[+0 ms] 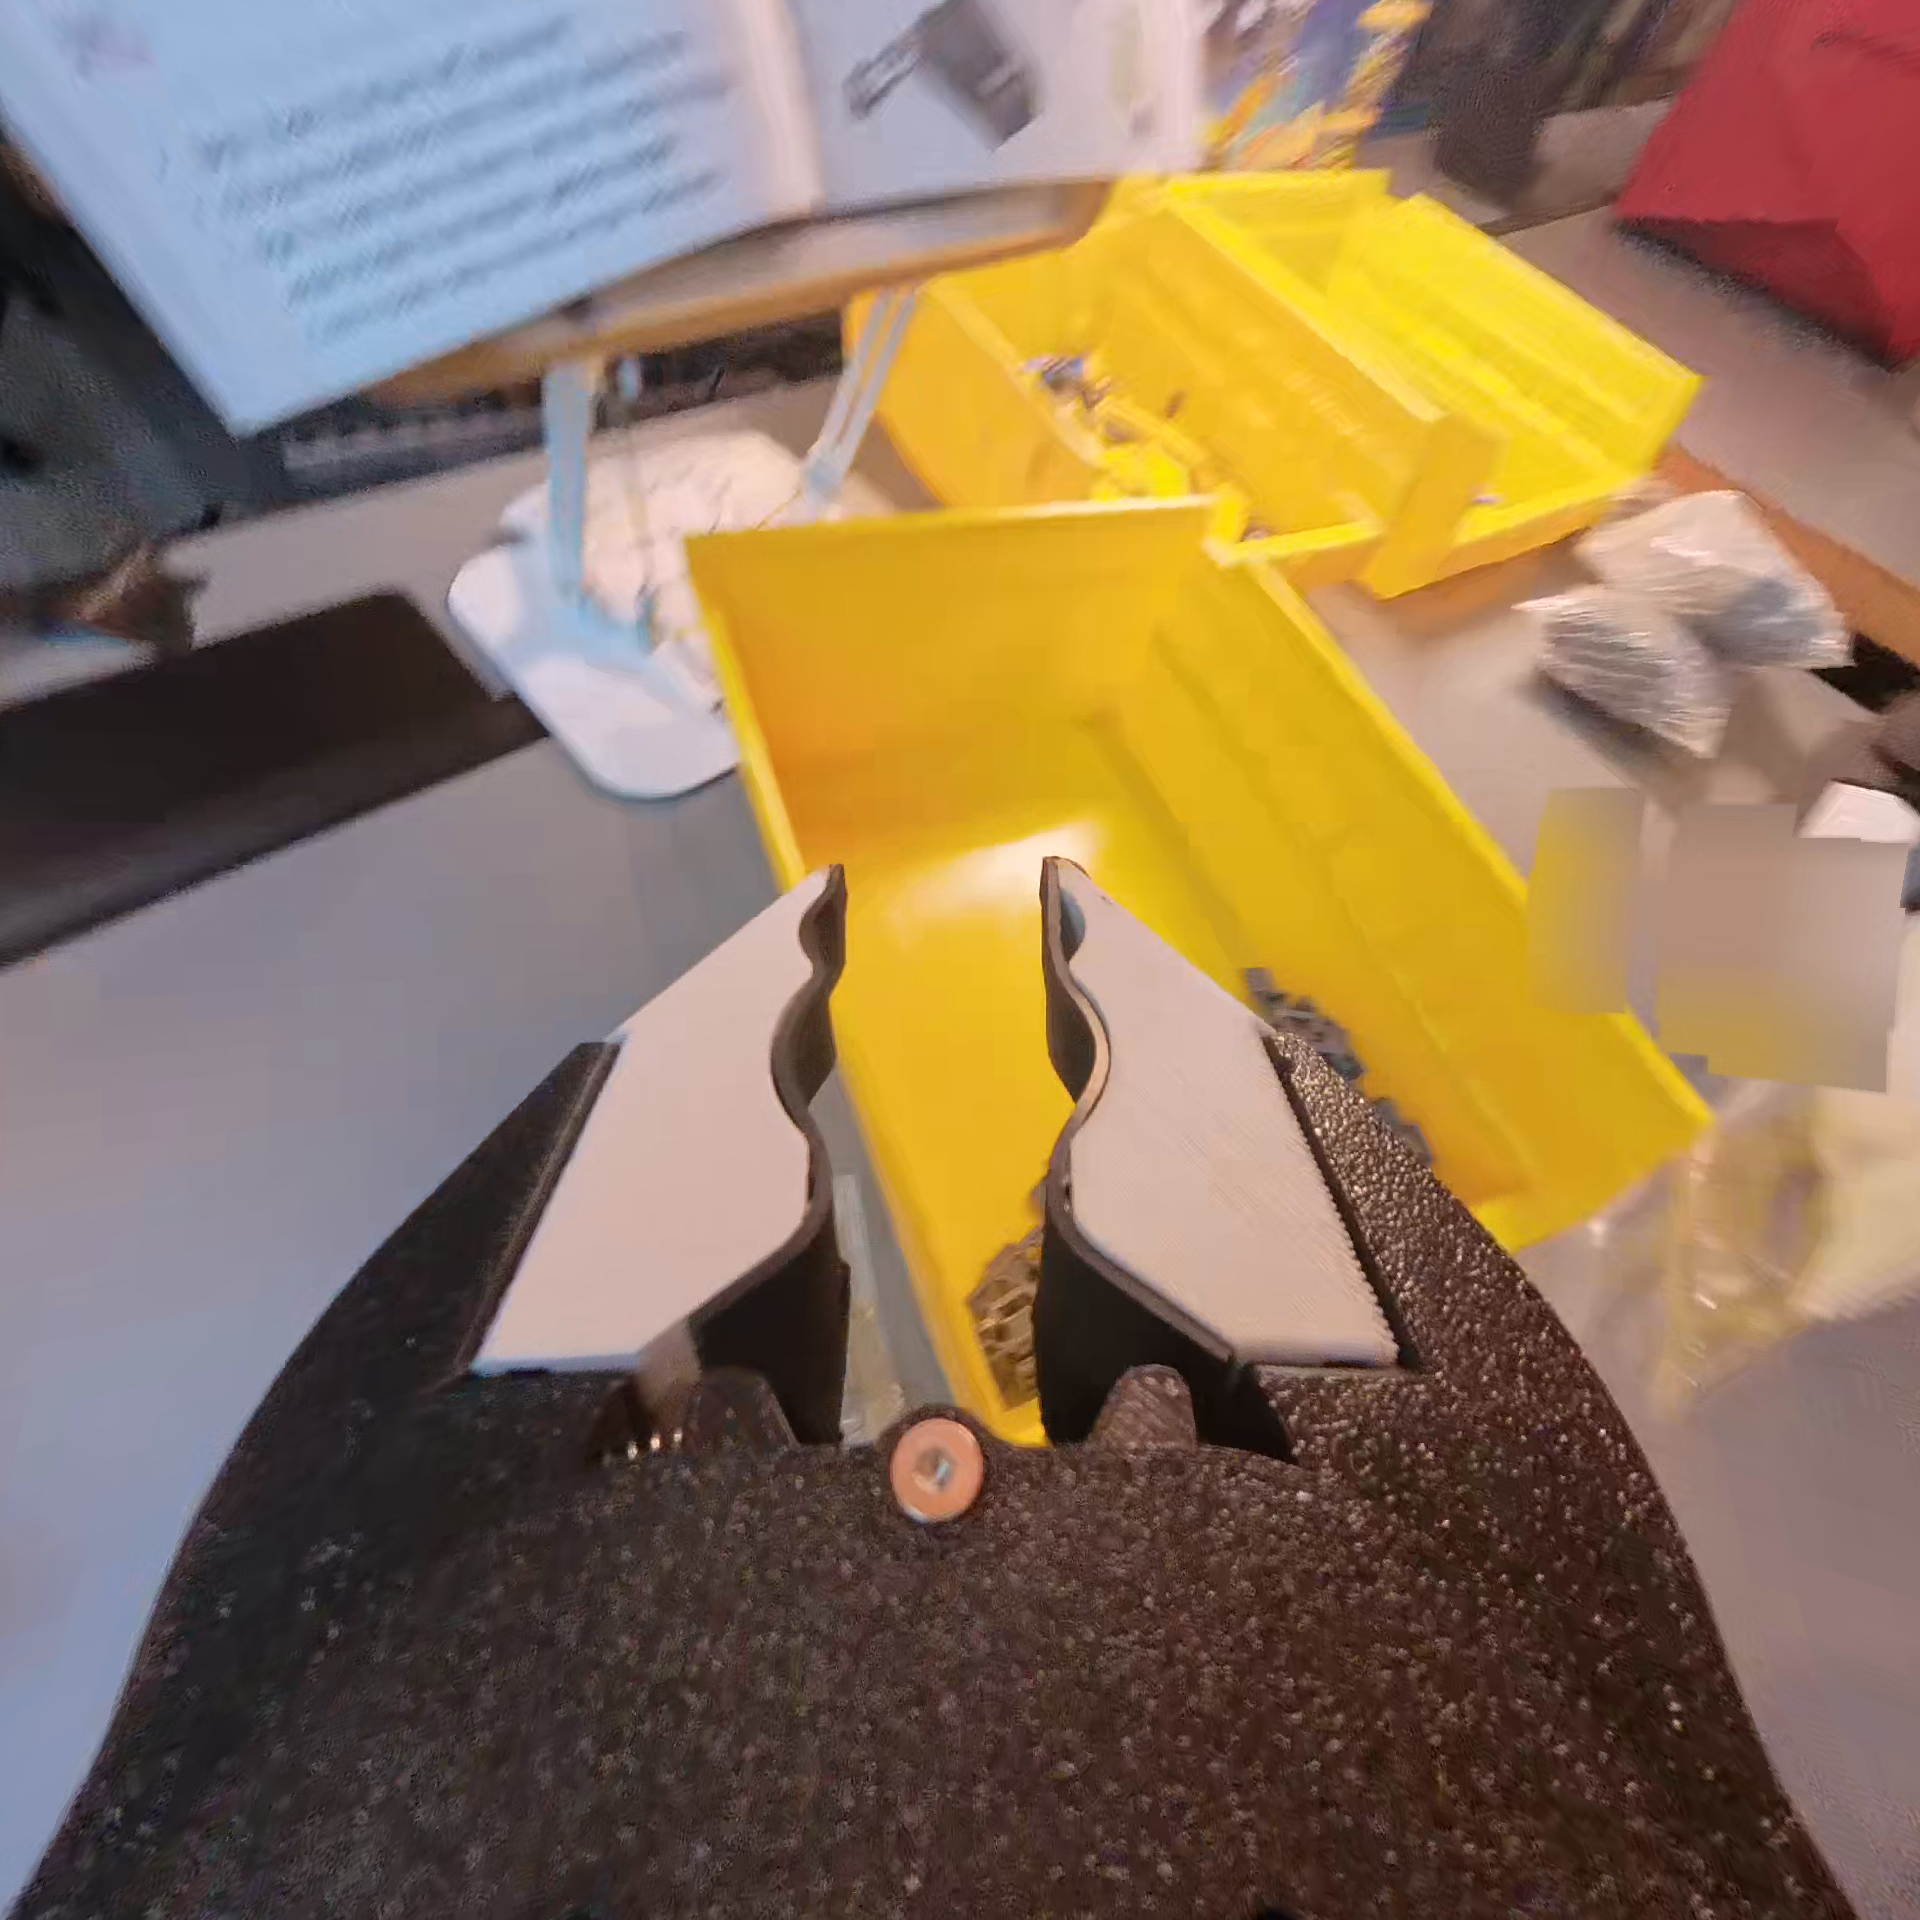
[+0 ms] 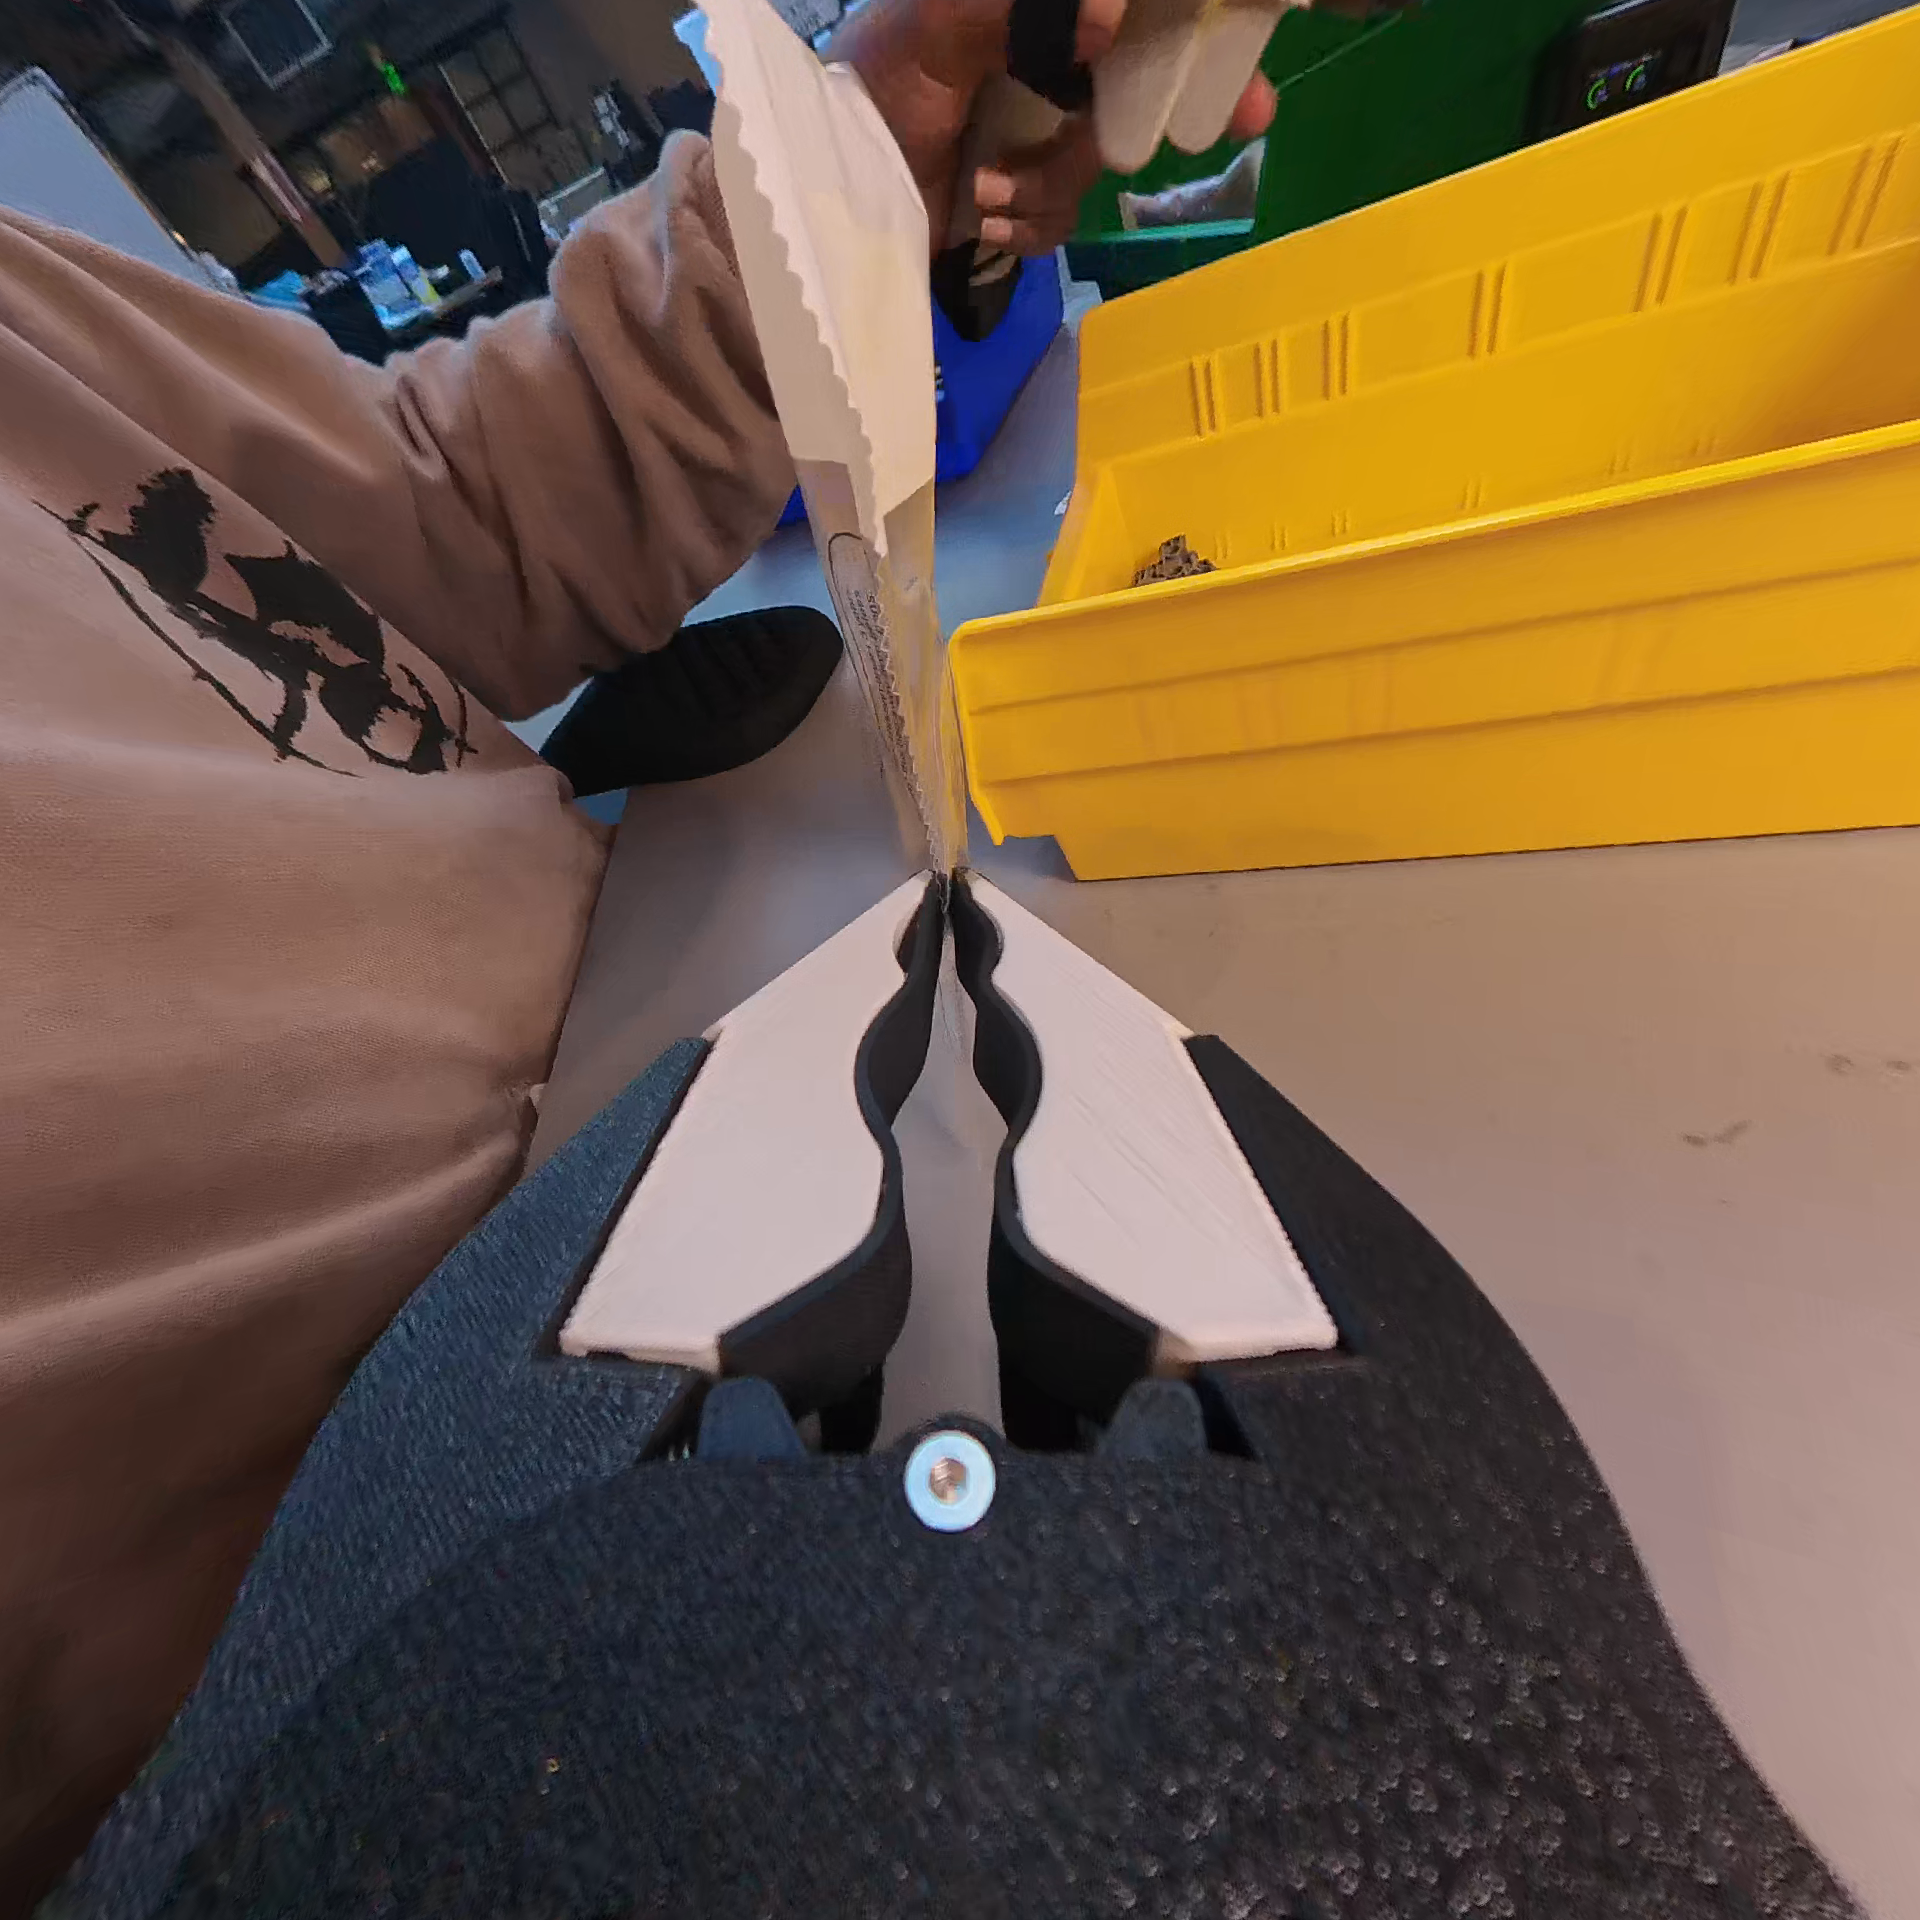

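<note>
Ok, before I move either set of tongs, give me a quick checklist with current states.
1. Right tongs shut on the packet: ok, tips pinch its lower edge.
2. Packet's top held: cannot tell; a hand is at its upper end.
3. Left tongs open and holding nothing: ok.
4. Left tongs over the near yellow bin: ok.
5. Bin contents: a few small parts near one end; count cannot tell.
6. Left view sharp: not ok, blurred.
</note>
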A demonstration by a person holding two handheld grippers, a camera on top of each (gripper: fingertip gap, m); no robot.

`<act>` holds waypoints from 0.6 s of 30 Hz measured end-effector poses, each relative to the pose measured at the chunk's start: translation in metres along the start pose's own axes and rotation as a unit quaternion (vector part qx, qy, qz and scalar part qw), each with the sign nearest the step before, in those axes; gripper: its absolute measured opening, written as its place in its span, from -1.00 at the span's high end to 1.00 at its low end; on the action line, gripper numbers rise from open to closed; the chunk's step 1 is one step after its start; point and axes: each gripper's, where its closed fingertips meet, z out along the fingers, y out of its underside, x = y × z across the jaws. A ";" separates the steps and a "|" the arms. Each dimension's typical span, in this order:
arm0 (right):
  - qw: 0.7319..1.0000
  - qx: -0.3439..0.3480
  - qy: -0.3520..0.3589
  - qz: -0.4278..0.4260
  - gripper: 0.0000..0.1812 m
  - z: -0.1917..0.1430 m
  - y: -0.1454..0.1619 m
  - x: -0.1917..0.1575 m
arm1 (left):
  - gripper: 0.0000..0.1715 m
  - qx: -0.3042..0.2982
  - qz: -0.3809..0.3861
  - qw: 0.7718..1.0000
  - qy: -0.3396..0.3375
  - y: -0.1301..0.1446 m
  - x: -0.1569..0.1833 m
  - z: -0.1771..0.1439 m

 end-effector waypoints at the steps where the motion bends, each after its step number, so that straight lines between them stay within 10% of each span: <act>1: 1.000 0.005 0.000 0.001 1.00 0.000 -0.001 -0.002 | 0.56 0.030 0.024 0.998 0.044 -0.010 0.028 -0.011; 8: 0.996 0.054 -0.068 0.017 1.00 0.009 -0.015 -0.025 | 0.05 0.053 0.014 0.930 0.365 0.031 0.184 -0.052; 11: 0.995 0.065 -0.074 0.027 1.00 0.012 -0.020 -0.028 | 0.29 0.068 0.025 0.925 0.372 0.050 0.207 -0.044; 14: 0.994 0.074 -0.063 0.045 1.00 0.019 -0.023 -0.024 | 0.99 0.065 0.037 0.939 0.335 0.058 0.208 -0.027; 18: 0.994 0.097 0.040 0.019 0.68 0.007 -0.040 0.002 | 1.00 -0.007 -0.010 0.954 0.300 0.076 0.187 -0.012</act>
